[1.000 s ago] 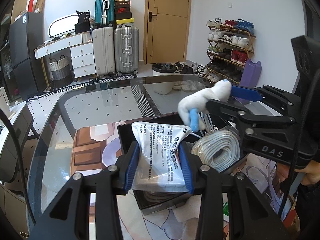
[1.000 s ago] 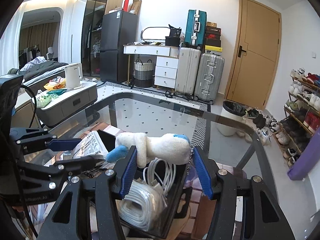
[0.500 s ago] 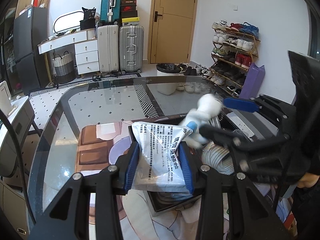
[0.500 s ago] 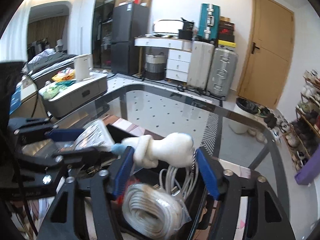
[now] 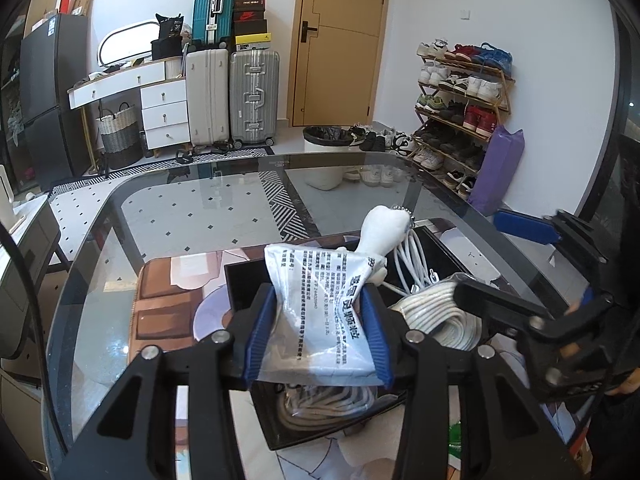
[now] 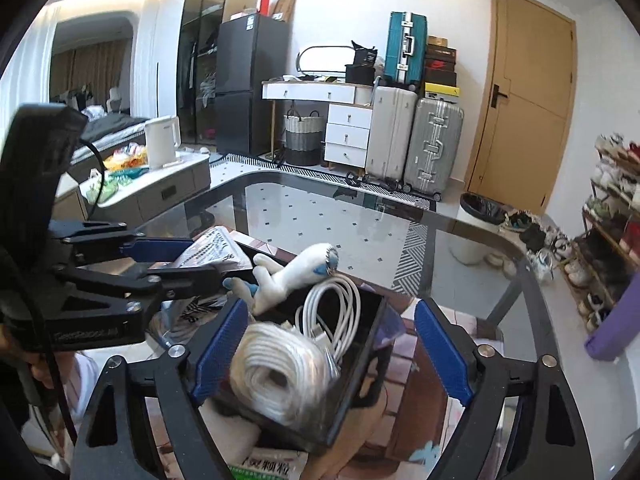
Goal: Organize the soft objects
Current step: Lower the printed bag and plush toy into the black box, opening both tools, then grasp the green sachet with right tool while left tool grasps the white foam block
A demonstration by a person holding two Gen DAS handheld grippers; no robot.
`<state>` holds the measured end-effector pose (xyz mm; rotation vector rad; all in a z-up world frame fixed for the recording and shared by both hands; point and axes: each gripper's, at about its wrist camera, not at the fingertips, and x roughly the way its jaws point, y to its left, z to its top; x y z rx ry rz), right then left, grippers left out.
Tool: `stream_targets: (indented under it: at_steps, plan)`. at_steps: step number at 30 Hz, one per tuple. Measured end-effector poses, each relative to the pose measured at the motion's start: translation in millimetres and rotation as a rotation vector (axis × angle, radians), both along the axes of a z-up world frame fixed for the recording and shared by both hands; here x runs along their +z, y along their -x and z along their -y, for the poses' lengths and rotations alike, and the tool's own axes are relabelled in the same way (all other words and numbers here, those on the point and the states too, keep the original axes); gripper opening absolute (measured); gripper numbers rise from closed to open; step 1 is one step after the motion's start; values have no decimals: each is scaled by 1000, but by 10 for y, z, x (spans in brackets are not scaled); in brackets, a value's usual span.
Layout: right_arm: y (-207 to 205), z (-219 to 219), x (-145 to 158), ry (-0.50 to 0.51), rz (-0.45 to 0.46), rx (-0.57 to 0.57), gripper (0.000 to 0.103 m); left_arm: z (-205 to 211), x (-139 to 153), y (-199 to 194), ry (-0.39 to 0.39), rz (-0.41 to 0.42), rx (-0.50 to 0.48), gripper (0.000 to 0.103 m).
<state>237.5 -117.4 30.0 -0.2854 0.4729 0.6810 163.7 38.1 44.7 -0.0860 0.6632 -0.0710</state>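
Left fingers (image 5: 317,334) clamped on white packet (image 5: 320,312); right fingers (image 6: 330,354) spread, only right-view: toy's (image 6: 294,276) blue paw.

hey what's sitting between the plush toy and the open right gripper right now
In the right wrist view, a loose loop of white cable and a wrapped white cable coil lie in the black box, between the plush toy and right gripper.

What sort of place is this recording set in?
Most likely a lived-in home, near the entrance: suitcases stand beside a door, a shoe rack lines the wall, and a bed shows beyond.
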Motion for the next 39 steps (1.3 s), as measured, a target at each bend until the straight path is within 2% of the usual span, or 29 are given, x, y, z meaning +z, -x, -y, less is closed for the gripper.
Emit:
stream_targets:
  at_steps: [3,4,6,7,9,12,14,17,28,39]
  plan:
    - [61,108,-11,-13,-10,-23,95,10,7,29,8,-3,-13,54]
    - [82,142,-20,-20,-15,-28,96,1,10,56,11,1,-19,62]
    - [132,208,-38,-34,-30,-33,98,10,25,119,7,14,-24,69]
    - [157,240,-53,-40,-35,-36,99,15,31,139,1,14,-23,79]
    - [198,299,-87,-58,-61,-35,100,1,50,198,-8,25,3,91]
    - [243,366,-148,-88,-116,-33,101,-33,73,279,14,30,13,93]
    - [279,399,-184,-83,-137,-35,102,-52,70,333,13,33,24,102]
    - [328,394,-208,-61,-156,-22,102,-60,38,427,-14,30,36,103]
    - [595,300,-428,31,-200,15,102,-133,-193,713,-15,-37,70,103]
    - [716,172,-653,87,-251,33,102,-45,-258,850,-35,-48,76,103]
